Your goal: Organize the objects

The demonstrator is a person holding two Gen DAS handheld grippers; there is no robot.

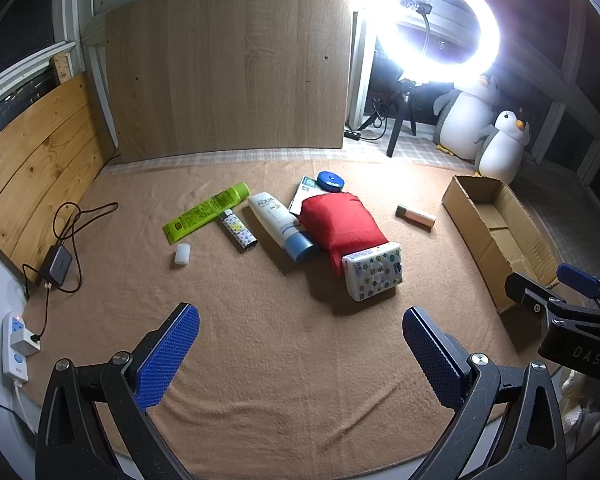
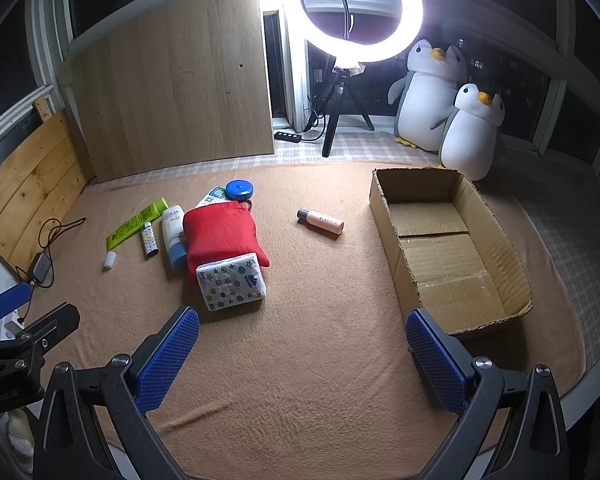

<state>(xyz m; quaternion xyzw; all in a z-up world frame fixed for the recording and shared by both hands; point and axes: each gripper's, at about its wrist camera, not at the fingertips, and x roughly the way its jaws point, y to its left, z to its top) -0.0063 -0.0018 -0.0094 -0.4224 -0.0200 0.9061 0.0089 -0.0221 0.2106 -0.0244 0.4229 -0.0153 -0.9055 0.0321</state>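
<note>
Several items lie on a tan blanket (image 1: 284, 344): a green tube (image 1: 206, 212), a small patterned bottle (image 1: 239, 230), a white cap (image 1: 183, 254), a white sunscreen bottle (image 1: 280, 224) with a blue cap, a red pouch (image 1: 342, 226), a patterned tissue pack (image 1: 374, 270), a blue round tin (image 1: 330, 181) and a pink bottle (image 1: 415, 216). An empty cardboard box (image 2: 448, 240) stands at the right. My left gripper (image 1: 300, 322) hangs open above bare blanket in front of the items. My right gripper (image 2: 302, 326) is open too, between the tissue pack (image 2: 232, 280) and the box, holding nothing.
A ring light (image 2: 360, 12) on a tripod and two plush penguins (image 2: 448, 104) stand at the back. A wooden board (image 1: 228, 64) leans against the rear window. A power strip (image 1: 16, 344), charger (image 1: 56, 266) and cables lie at the left edge.
</note>
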